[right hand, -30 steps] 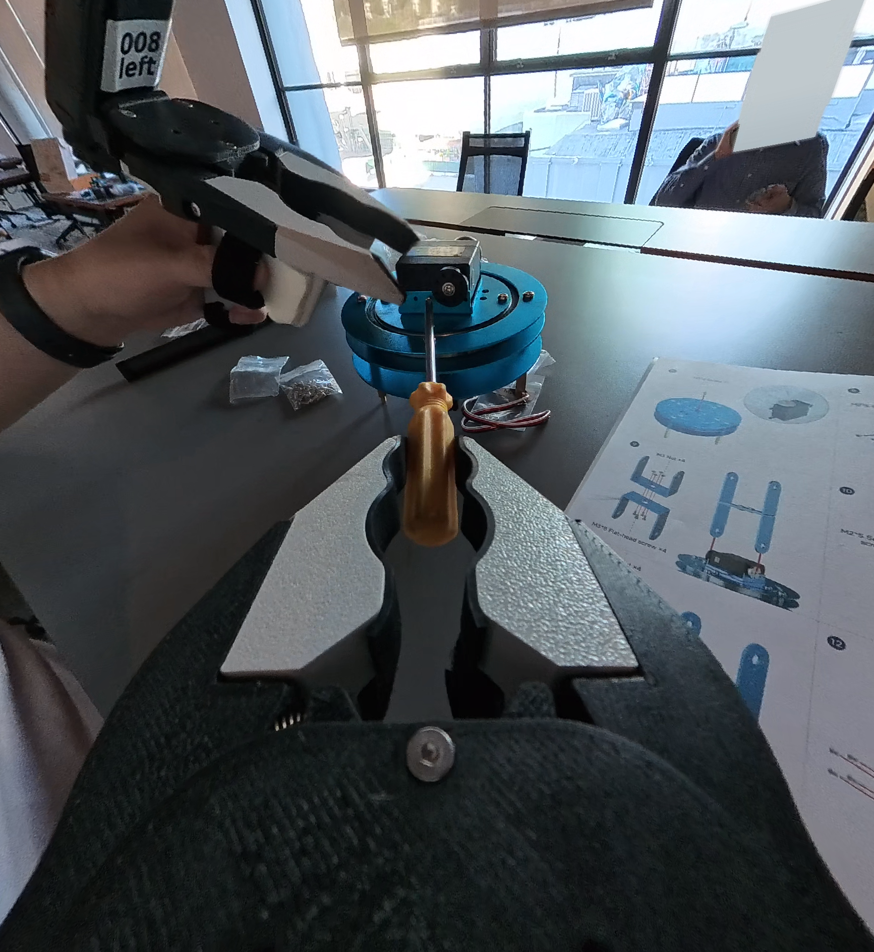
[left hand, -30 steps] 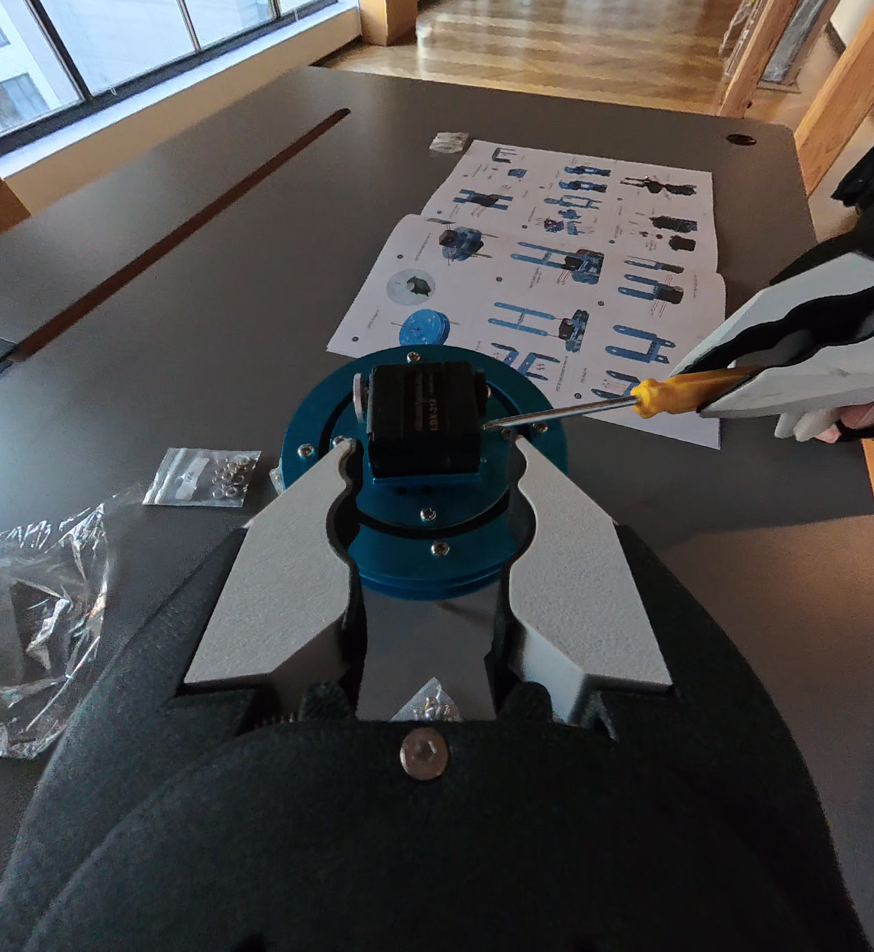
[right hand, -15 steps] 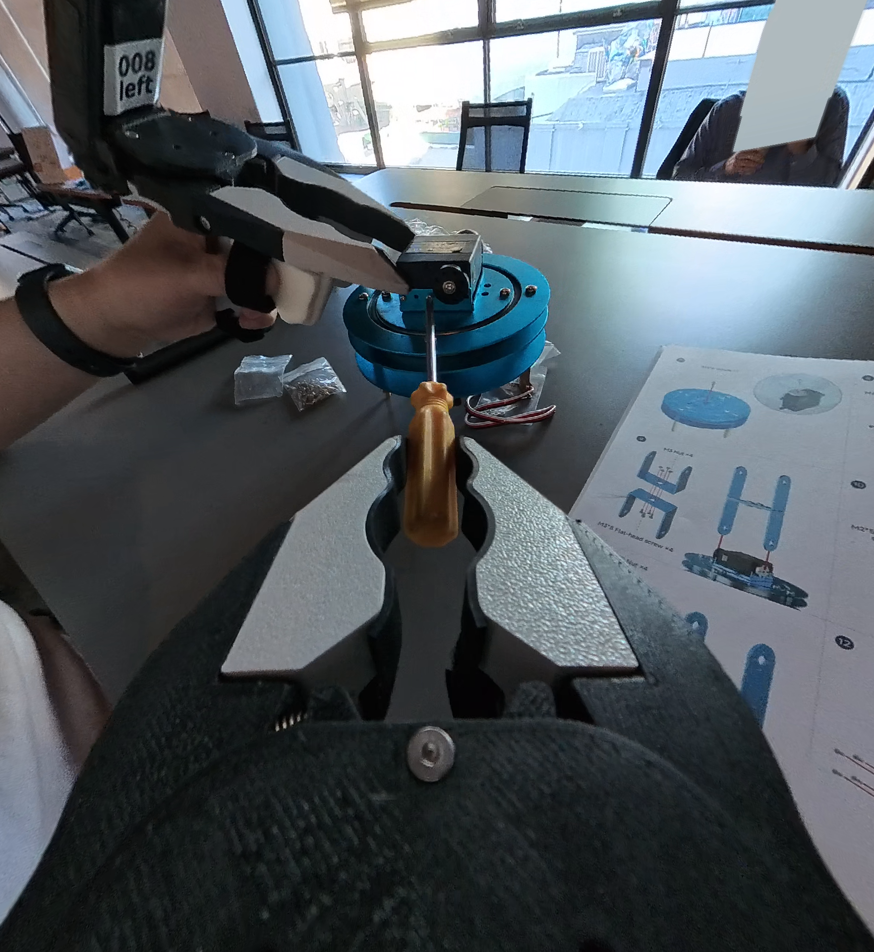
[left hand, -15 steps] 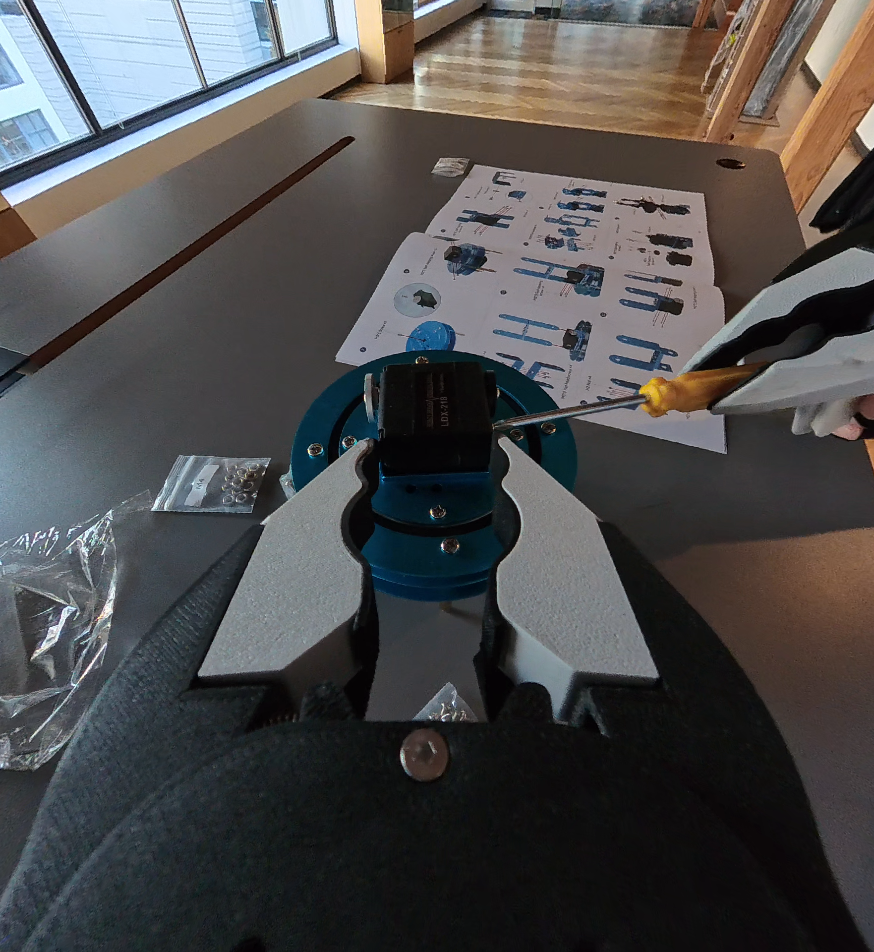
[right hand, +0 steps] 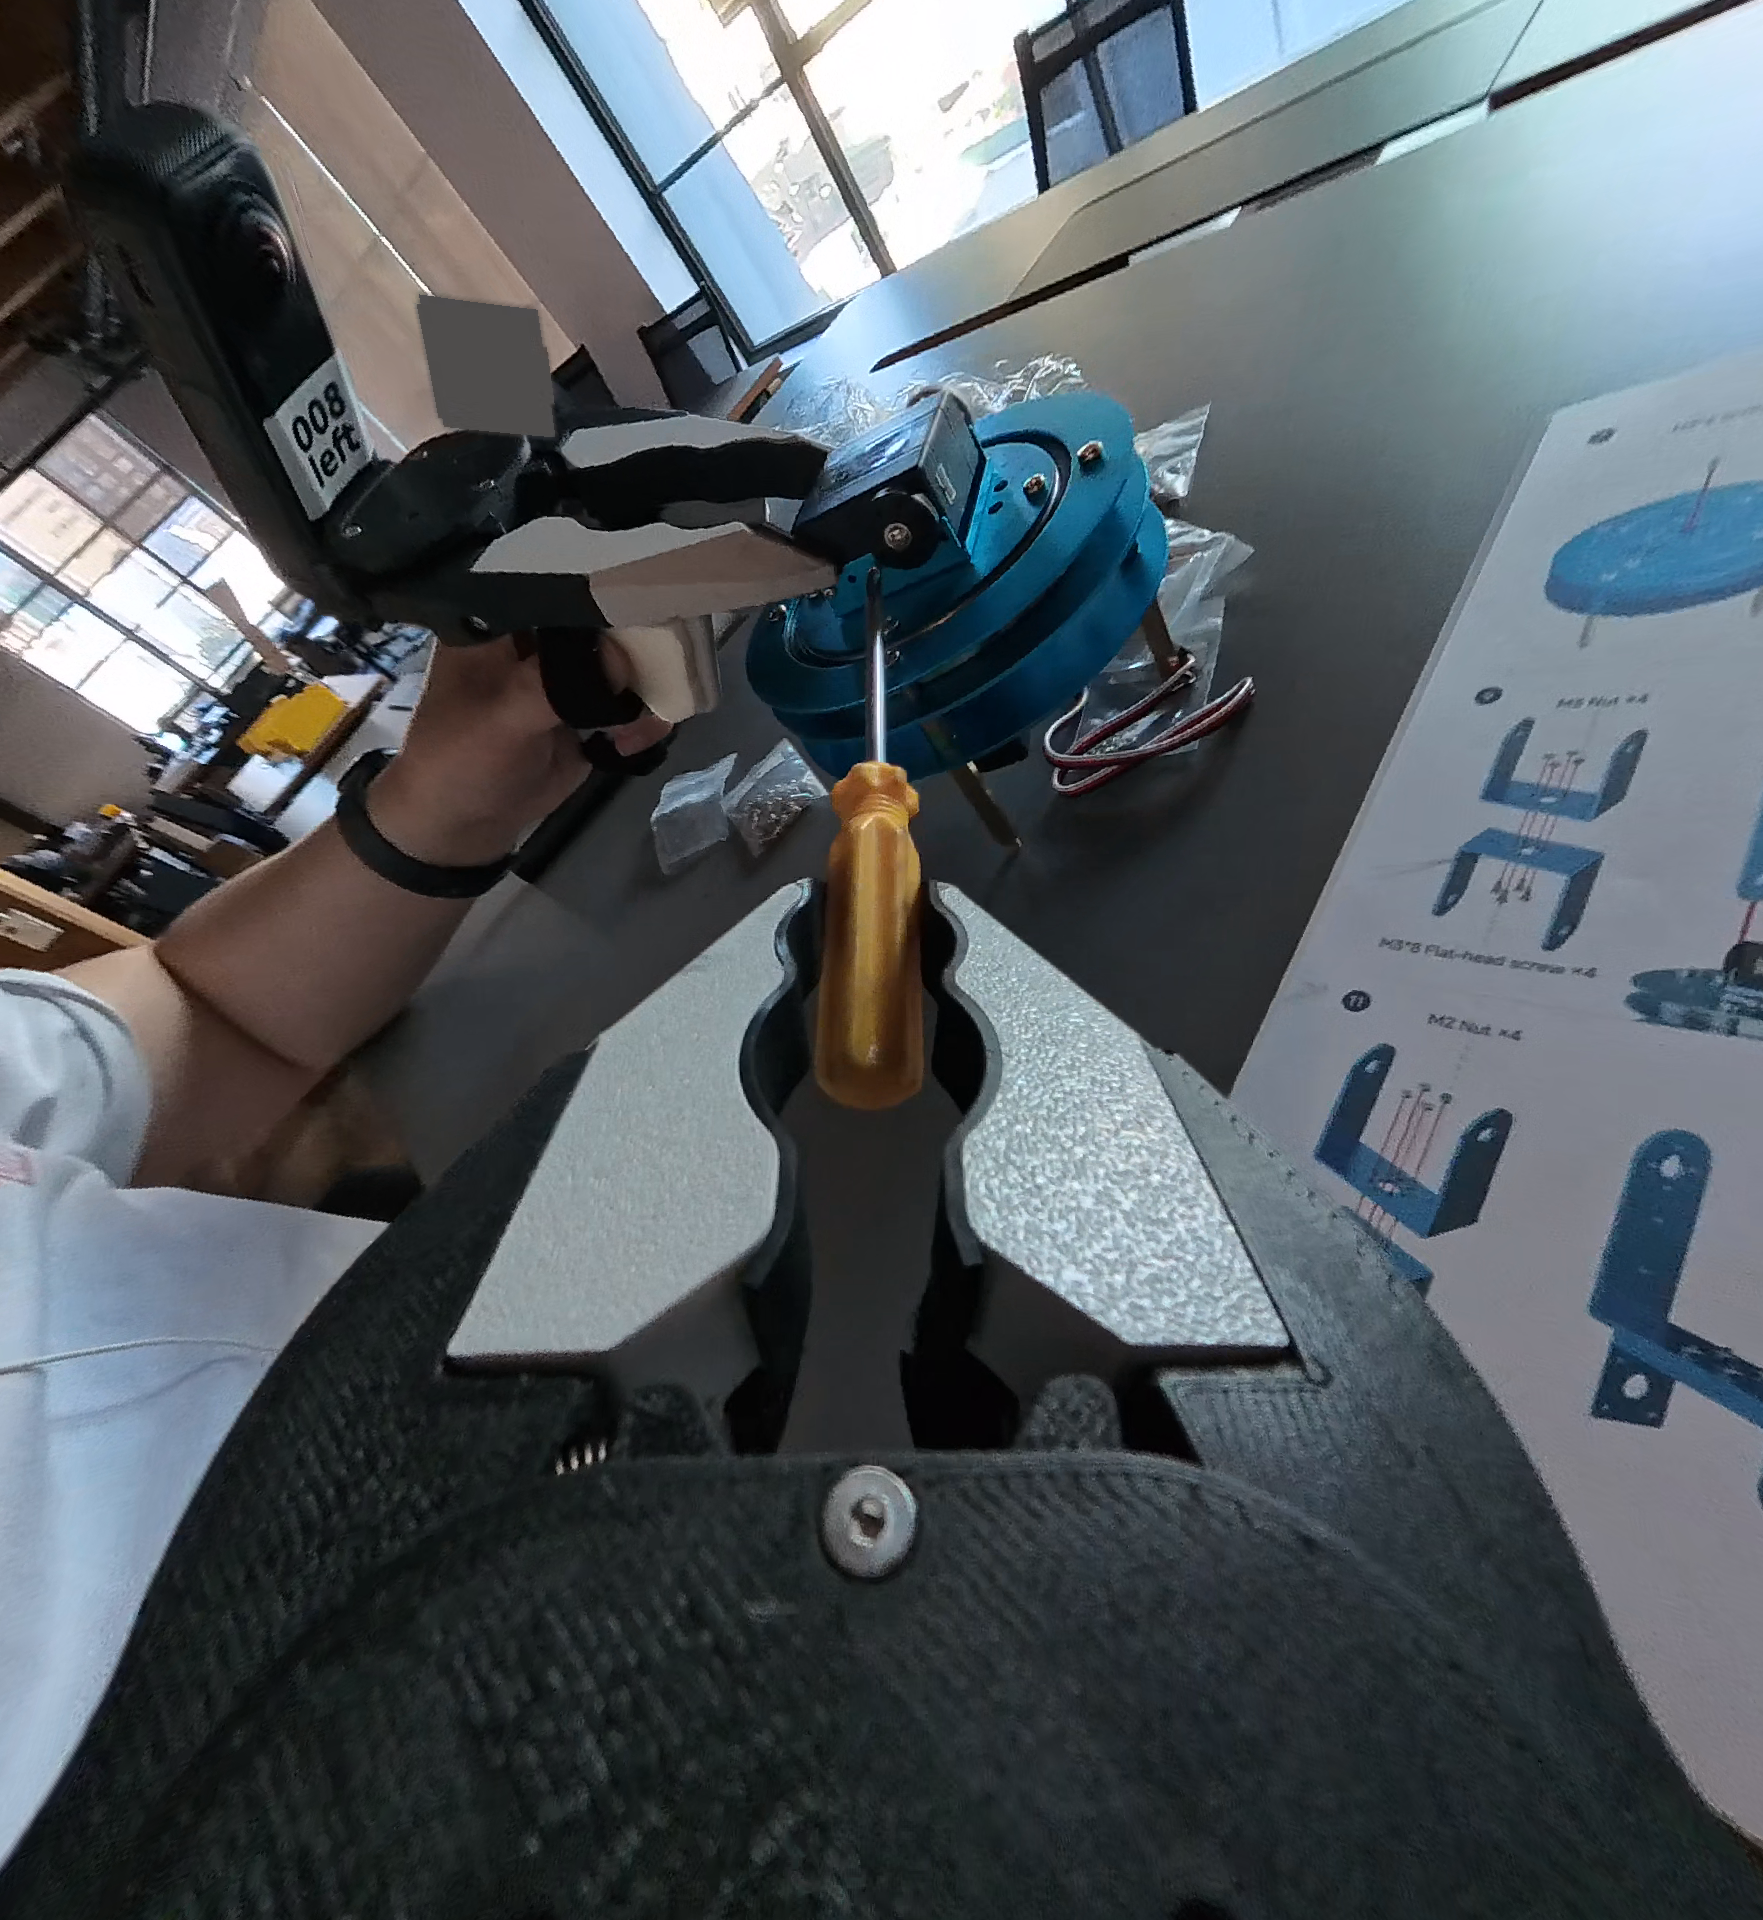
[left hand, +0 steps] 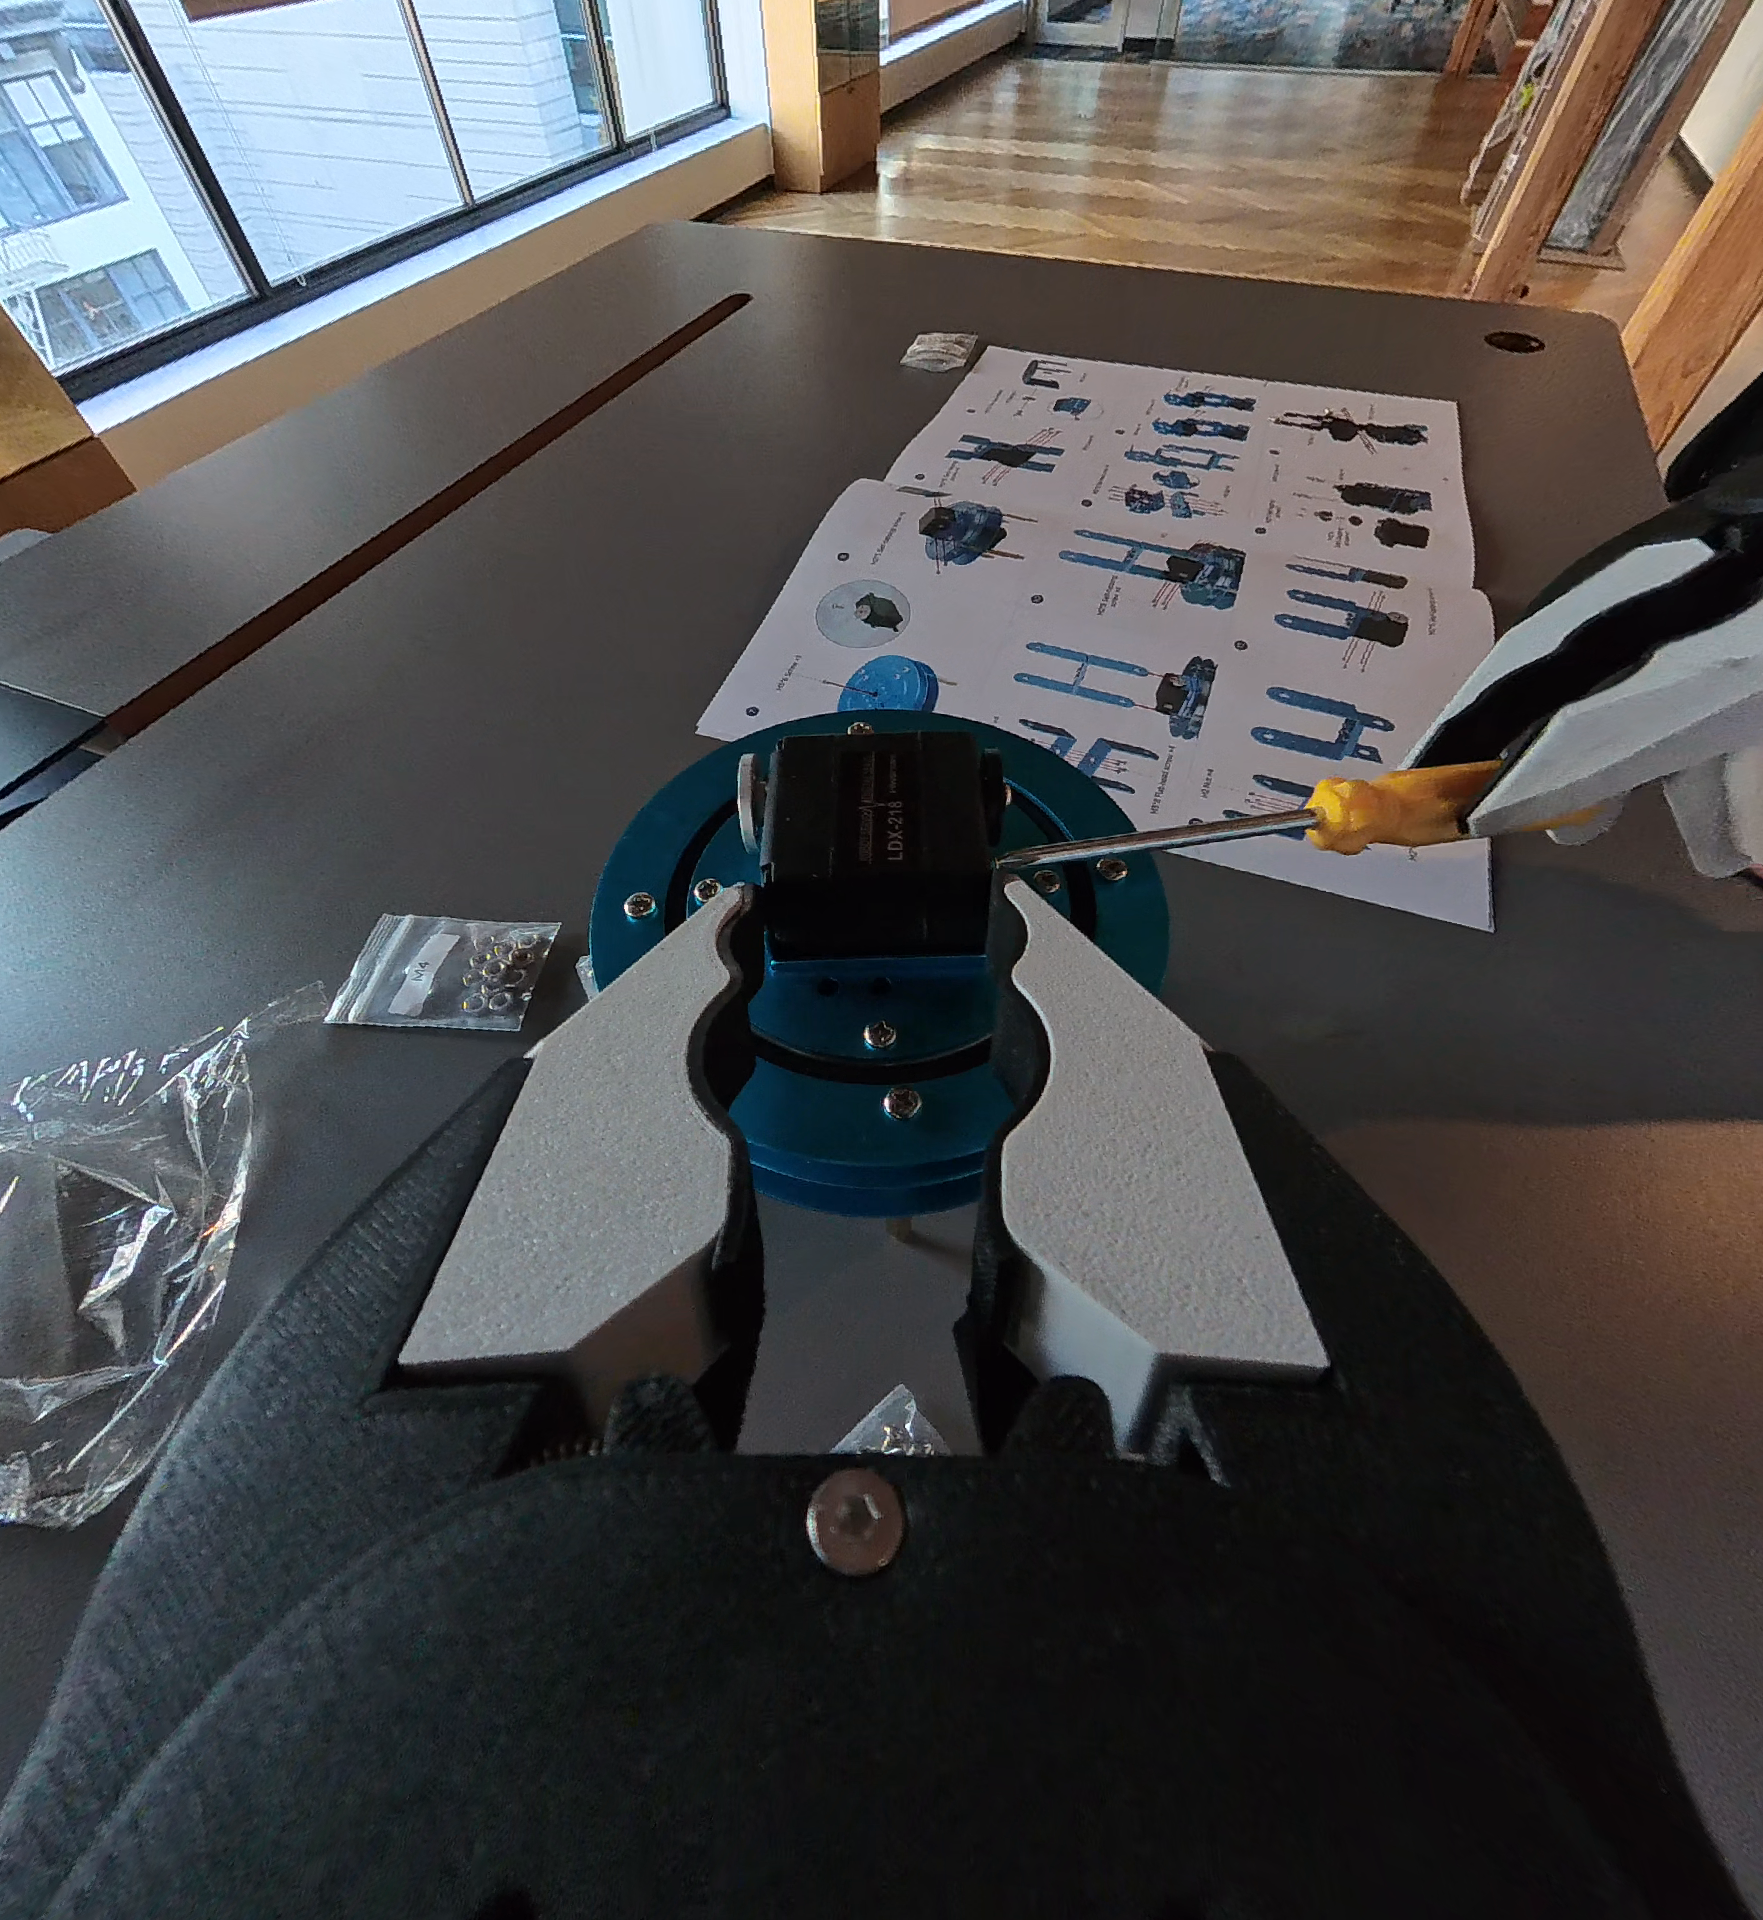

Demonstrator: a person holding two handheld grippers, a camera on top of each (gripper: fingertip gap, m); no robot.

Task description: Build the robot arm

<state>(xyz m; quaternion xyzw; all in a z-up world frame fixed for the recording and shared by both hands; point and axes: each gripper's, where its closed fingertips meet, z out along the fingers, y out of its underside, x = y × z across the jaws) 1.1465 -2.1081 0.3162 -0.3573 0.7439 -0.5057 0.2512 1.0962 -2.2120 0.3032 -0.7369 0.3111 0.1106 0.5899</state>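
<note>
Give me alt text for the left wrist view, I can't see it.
The left gripper clamps a black servo on a blue round base, while the right gripper holds a yellow-handled screwdriver to the servo's side. Instruction sheets and a small bag of nuts lie nearby.

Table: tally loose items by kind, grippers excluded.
Blue disc base carrying black servo: 1
Screwdriver, held by right gripper: 1
Instruction sheets: 2
Small hardware bags: 4
Crumpled clear wrap: 1
Total: 9
</note>
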